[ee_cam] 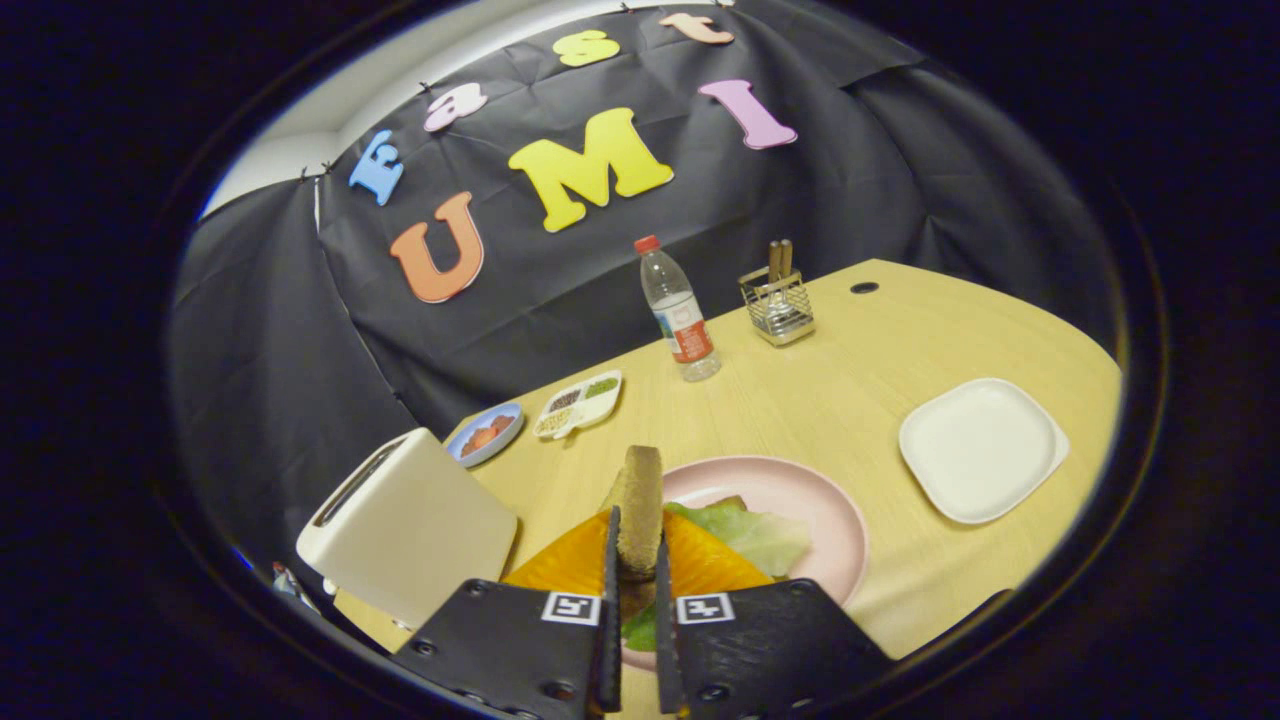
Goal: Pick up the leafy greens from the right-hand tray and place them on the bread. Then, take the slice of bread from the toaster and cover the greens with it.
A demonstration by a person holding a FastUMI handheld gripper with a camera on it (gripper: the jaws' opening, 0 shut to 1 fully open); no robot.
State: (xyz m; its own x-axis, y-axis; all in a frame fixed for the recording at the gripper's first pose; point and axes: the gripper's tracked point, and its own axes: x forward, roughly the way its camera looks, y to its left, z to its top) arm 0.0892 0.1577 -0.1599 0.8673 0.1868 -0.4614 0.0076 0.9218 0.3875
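Tool clamped on a slice of bread above the pink plate.

The tool (637, 560) gripped an upright brown bread slice (641, 505) edge-on, both fingers pressing its faces. Just beneath and beyond lay pale green leafy greens (755, 535) on a round pink plate (820, 510). A cream boxy toaster (410, 525) stood beside it on the pale wooden desk (850, 400); a square white tray (982, 450) sat further off, a clear plastic water bottle (678, 312) beyond.
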